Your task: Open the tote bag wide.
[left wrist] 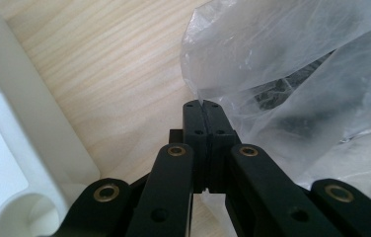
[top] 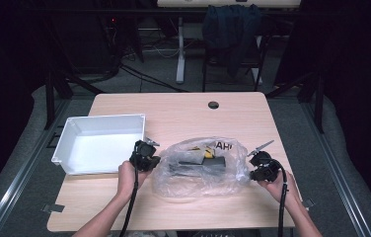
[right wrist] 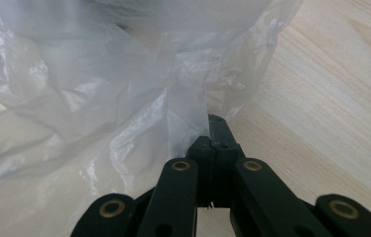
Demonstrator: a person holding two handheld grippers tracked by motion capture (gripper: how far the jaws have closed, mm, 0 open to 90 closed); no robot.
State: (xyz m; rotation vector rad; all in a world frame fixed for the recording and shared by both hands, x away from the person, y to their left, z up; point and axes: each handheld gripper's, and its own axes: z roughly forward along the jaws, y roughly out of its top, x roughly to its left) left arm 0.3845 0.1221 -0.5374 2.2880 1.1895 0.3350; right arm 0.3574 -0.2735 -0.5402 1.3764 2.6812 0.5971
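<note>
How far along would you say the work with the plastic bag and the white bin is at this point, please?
Early. Done: both grippers have pinched the clear plastic bag at opposite edges, the left gripper and the right gripper with fingers shut on the film. In hand: holding the bag on the table. Left: the black and yellow items remain inside, and the white bin beside it holds nothing.

Overhead, plus two close plastic bag (top: 201, 165) views

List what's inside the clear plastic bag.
Inside the plastic bag: a dark grey block-shaped item and a small yellow piece. Crinkled film blurs the rest; printed lettering is partly readable.
</note>
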